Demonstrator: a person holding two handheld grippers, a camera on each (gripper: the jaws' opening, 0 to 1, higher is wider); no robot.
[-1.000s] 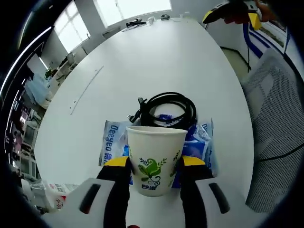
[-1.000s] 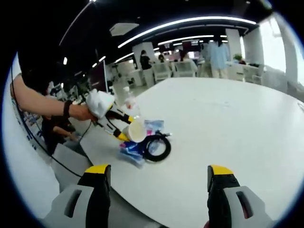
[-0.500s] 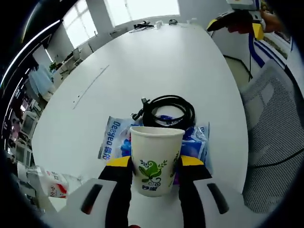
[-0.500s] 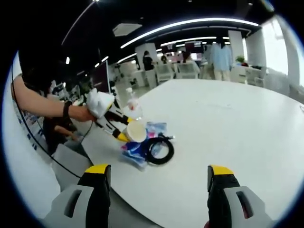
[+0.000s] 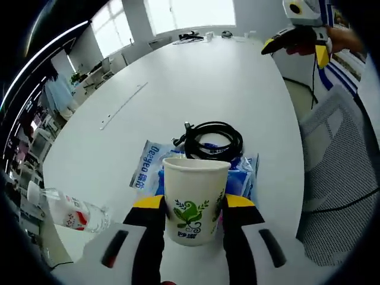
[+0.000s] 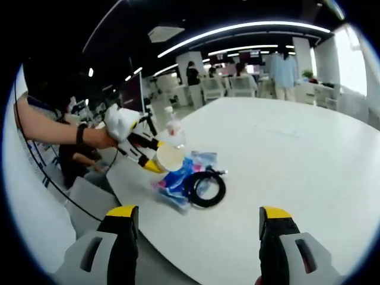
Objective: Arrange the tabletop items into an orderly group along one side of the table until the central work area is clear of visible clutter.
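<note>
In the left gripper view, the left gripper (image 5: 191,205) holds a white paper cup with a green leaf print (image 5: 194,200) upright between its 2 yellow-tipped jaws, which press against the cup's sides near its base. The cup sits at the near edge of a large white oval table (image 5: 196,77). Just beyond the cup lie several blue and white plastic packets with printed lettering (image 5: 149,169), bunched together flat on the table, and on their far side rests a coiled black cable (image 5: 212,139), partly overlapping them. To the left of the gripper, near the table edge, a clear plastic bottle with a red and white label (image 5: 71,212) lies on its side. A grey mesh chair (image 5: 341,178) stands off the table to the right. At the far right, the right gripper (image 5: 295,37) hangs in the air, well apart from the table items.

In the right gripper view, the right gripper (image 6: 198,233) has its 2 jaws set wide apart with nothing between them, above the near edge of the table (image 6: 309,160). Far to the left, the left gripper (image 6: 142,153) grips the cup (image 6: 169,158) next to the packets (image 6: 178,181) and the cable (image 6: 206,188); the bottle (image 6: 174,129) shows just behind the cup. A person's forearm (image 6: 50,127) reaches in from the left. People (image 6: 284,68) stand in the far background among office chairs.
</note>
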